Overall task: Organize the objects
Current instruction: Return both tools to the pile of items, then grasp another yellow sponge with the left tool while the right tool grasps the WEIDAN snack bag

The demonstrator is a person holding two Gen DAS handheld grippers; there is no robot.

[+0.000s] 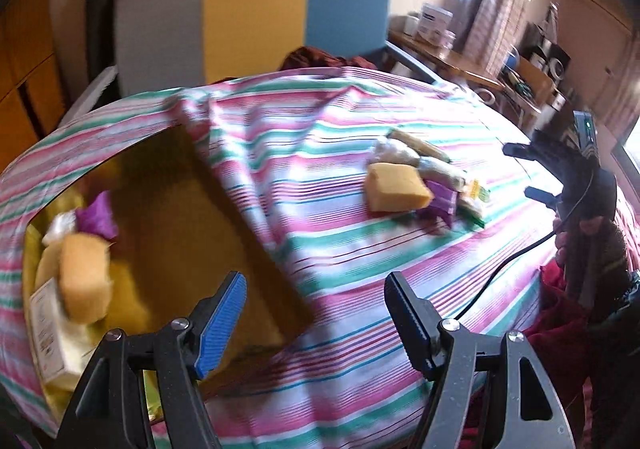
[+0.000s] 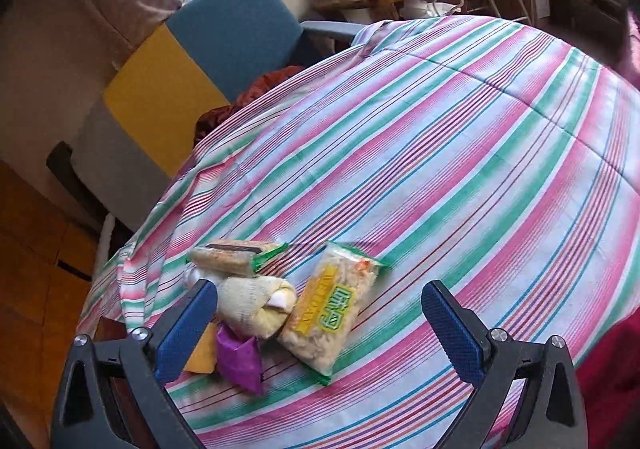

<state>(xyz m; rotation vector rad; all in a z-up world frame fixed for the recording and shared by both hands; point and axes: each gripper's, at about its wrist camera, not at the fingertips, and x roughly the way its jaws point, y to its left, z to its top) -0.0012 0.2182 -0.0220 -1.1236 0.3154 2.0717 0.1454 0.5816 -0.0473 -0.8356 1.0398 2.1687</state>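
The left gripper (image 1: 316, 313) has its fingers (image 1: 222, 319) apart, with nothing between them. It hangs over the striped cloth (image 1: 352, 217) that covers the desk. To its left is a yellow box (image 1: 168, 209), wrapped in the same cloth. Inside the box lie a yellow sponge (image 1: 84, 277), a purple packet (image 1: 98, 215) and a white carton (image 1: 50, 333) (all a bit blurry).

The right gripper (image 2: 320, 333) has its fingers (image 2: 186, 329) wide apart and holds nothing. Just in front of it, a little pile sits on the cloth: a noodle packet (image 2: 332, 309), a snack bar (image 2: 234, 257), a rolled sock (image 2: 256, 307), a second purple packet (image 2: 240, 361) and a second sponge (image 1: 396, 189). The things in the pile touch each other. A chair (image 2: 224, 37) with grey, yellow and blue parts stands behind the desk.
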